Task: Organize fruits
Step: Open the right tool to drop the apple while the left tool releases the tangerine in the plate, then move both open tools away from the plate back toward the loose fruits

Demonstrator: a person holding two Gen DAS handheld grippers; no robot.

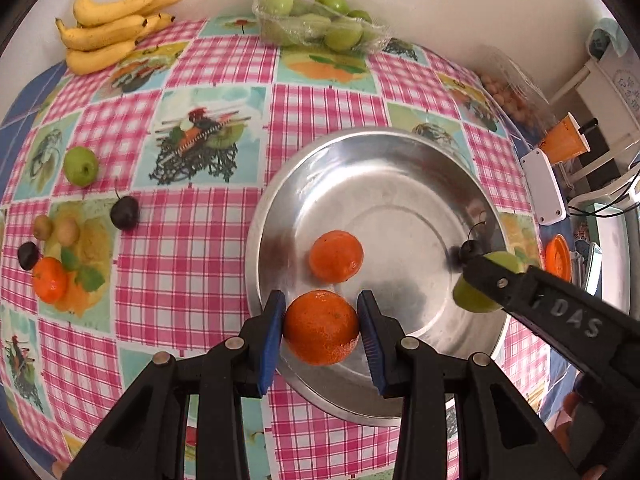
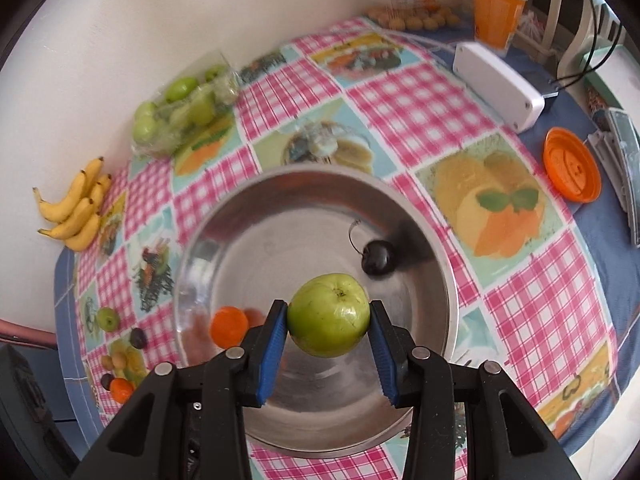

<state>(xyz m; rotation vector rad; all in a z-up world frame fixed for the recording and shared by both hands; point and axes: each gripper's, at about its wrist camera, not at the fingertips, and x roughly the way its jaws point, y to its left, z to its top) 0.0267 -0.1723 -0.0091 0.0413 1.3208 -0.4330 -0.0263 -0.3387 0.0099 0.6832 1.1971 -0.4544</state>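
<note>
The left tool (image 1: 321, 326) grips a round, pitted orange mandarin (image 1: 321, 327) between its blue pads, low centre of the left wrist view, above the near rim of the wide, shiny steel bowl (image 1: 400, 184). The right tool (image 2: 329, 317) clamps a smooth green apple with a brown stem pit (image 2: 329, 315) over the bowl's middle. Inside the bowl lie a second orange mandarin (image 1: 336, 256) and a dark cherry with a curled stem (image 2: 377, 258). The bowl's centre is bare, and bare pink checked tablecloth (image 1: 192, 240) lies to its left.
</note>
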